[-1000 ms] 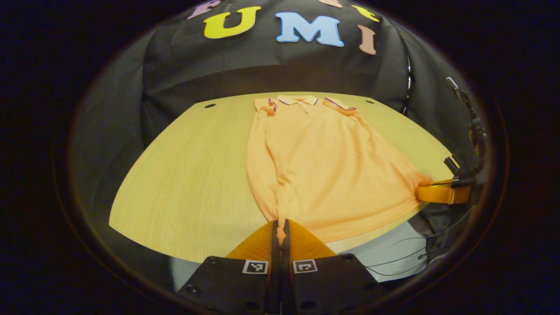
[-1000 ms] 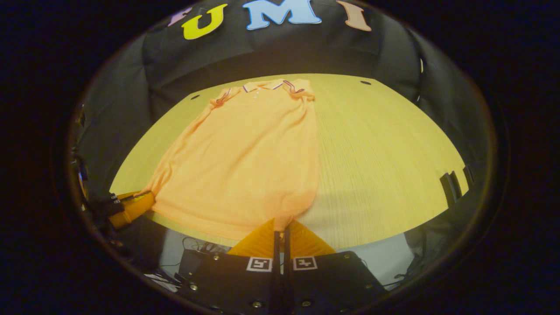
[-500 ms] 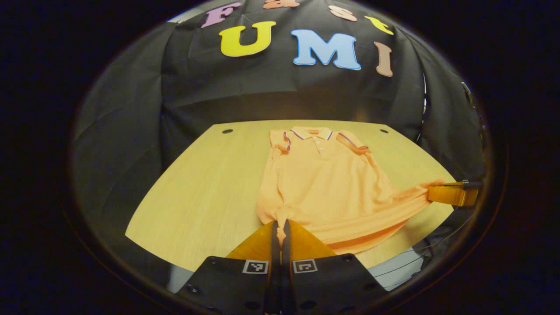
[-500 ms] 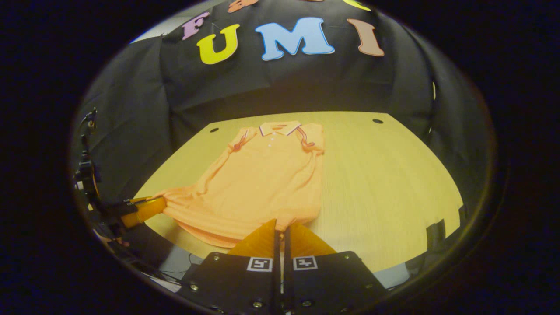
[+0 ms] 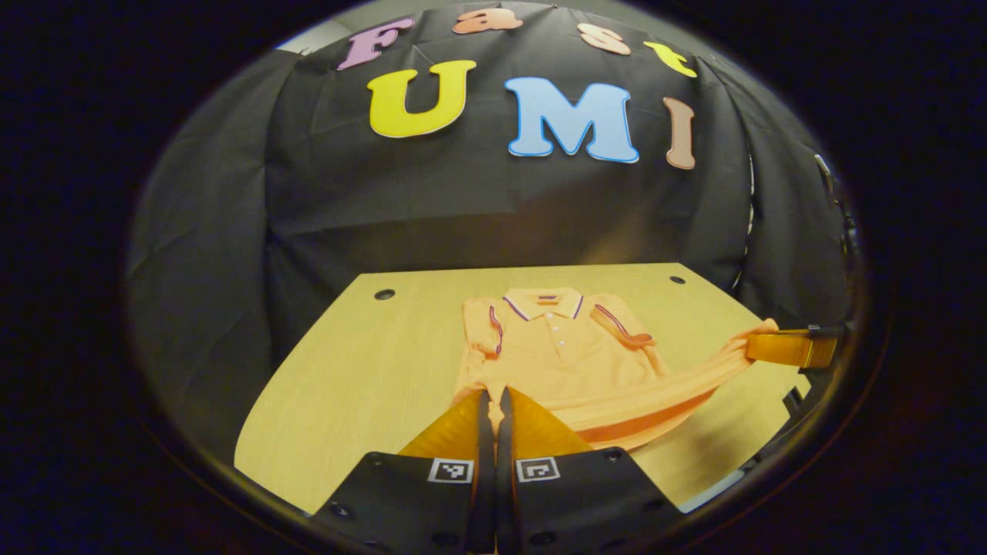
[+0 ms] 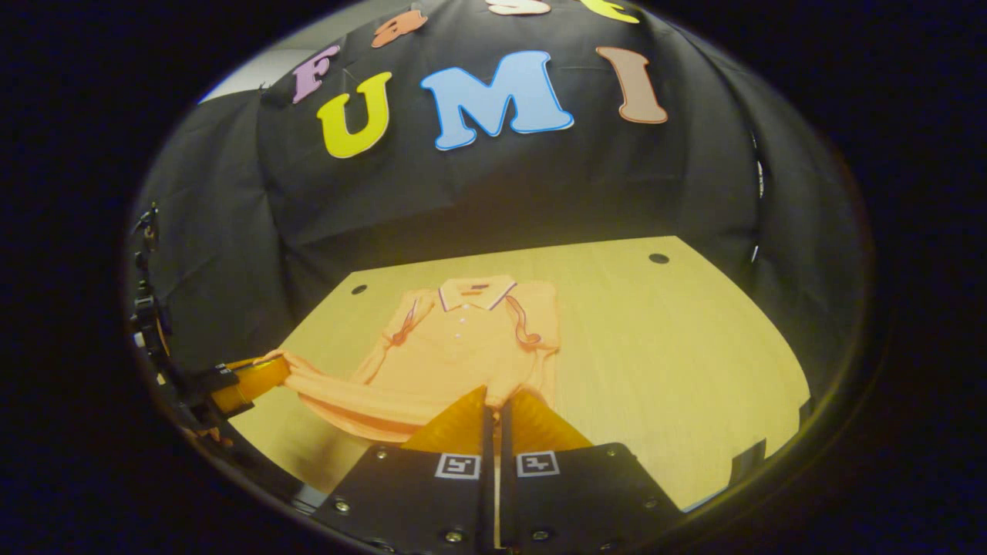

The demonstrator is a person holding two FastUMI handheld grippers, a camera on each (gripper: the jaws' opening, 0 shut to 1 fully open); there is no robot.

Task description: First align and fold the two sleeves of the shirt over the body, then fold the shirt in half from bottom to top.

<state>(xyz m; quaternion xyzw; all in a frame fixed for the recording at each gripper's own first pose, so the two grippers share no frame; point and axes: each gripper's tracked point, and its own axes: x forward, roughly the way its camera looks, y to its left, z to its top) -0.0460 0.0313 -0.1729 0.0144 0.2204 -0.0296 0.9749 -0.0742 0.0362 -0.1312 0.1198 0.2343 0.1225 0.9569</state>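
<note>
**Almost folded: hem lifted, not yet laid down**

Already tucked over the body: both sleeves of the orange shirt (image 5: 559, 362), with the striped cuffs beside the collar (image 5: 544, 302). Lying collar-end flat on the wooden table (image 5: 362, 362), far end near the wall. Held up off the table at the hem. Pinched tight on one hem corner: left gripper (image 5: 494, 405), fingers together on cloth. Pinched on the other corner: right gripper (image 6: 494, 407), fingers together too. Left to do: carry hem up to collar, lay flat, let go.
</note>
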